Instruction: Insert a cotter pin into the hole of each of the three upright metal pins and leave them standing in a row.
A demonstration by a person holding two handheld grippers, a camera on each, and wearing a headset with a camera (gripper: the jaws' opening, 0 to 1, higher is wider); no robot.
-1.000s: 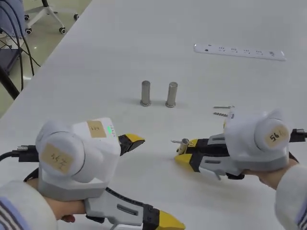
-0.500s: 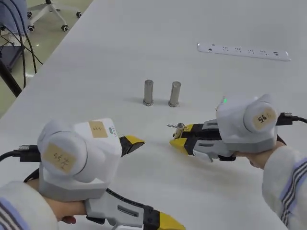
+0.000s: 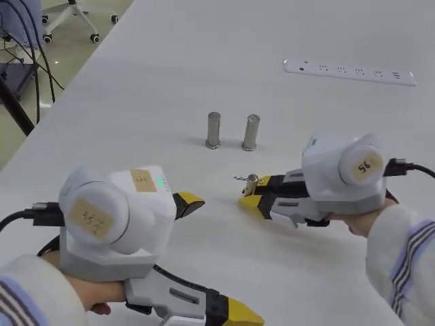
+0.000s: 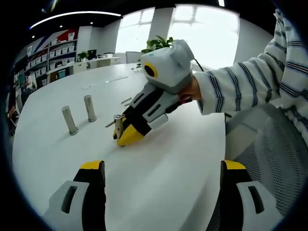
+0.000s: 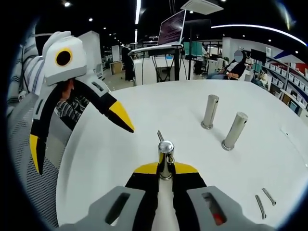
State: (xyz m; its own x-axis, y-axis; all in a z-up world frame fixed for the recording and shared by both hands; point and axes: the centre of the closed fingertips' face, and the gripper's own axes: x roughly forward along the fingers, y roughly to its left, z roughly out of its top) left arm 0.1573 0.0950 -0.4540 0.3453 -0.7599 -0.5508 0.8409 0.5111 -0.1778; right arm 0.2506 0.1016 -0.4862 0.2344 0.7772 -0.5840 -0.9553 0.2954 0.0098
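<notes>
A: Where's the third metal pin?
B: Clamped in the right gripper, just before the standing pins. The left gripper gapes, empty.
A: Handling?
B: Probably stiff, slick steel; hold it low.

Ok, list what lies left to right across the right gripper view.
Left gripper → held pin → first upright pin → second upright pin → loose cotter pins.
</notes>
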